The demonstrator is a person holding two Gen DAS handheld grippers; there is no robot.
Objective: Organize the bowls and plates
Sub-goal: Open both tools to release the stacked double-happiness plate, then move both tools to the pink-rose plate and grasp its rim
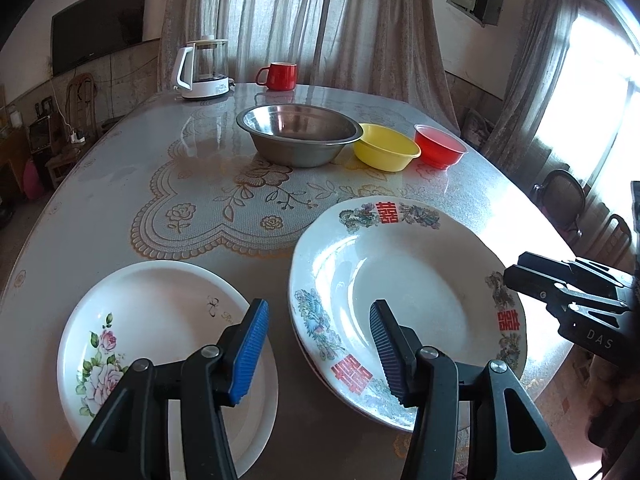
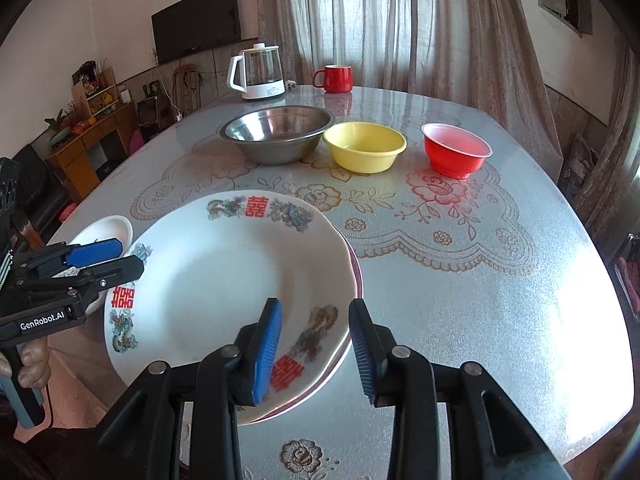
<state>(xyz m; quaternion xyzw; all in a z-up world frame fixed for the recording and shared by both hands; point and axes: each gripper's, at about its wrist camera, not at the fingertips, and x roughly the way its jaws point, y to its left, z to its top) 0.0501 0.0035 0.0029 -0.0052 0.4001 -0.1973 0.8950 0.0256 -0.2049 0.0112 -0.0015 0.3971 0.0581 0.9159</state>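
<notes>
A large white plate (image 1: 420, 292) (image 2: 224, 280) with red characters and dragon motifs lies on top of another plate, of which only a dark red rim (image 2: 359, 280) shows. My left gripper (image 1: 319, 306) (image 2: 108, 258) is open and straddles this plate's left rim without pressing on it. At the opposite rim my right gripper (image 2: 315, 303) (image 1: 516, 276) is open too, one pad over the plate and the other over the table. To the left lies a white plate with pink roses (image 1: 152, 320) (image 2: 112, 228). Farther back stand a steel bowl (image 1: 300, 132) (image 2: 278, 128), a yellow bowl (image 1: 386, 148) (image 2: 364, 146) and a red bowl (image 1: 440, 146) (image 2: 456, 150).
A white kettle (image 1: 206, 70) (image 2: 258, 74) and a red mug (image 1: 280, 76) (image 2: 336, 78) stand at the table's far edge. The round table (image 2: 500, 300) has a lace-pattern cover. A person's hand (image 2: 32, 360) holds the left gripper's handle. Chairs stand beyond the right edge.
</notes>
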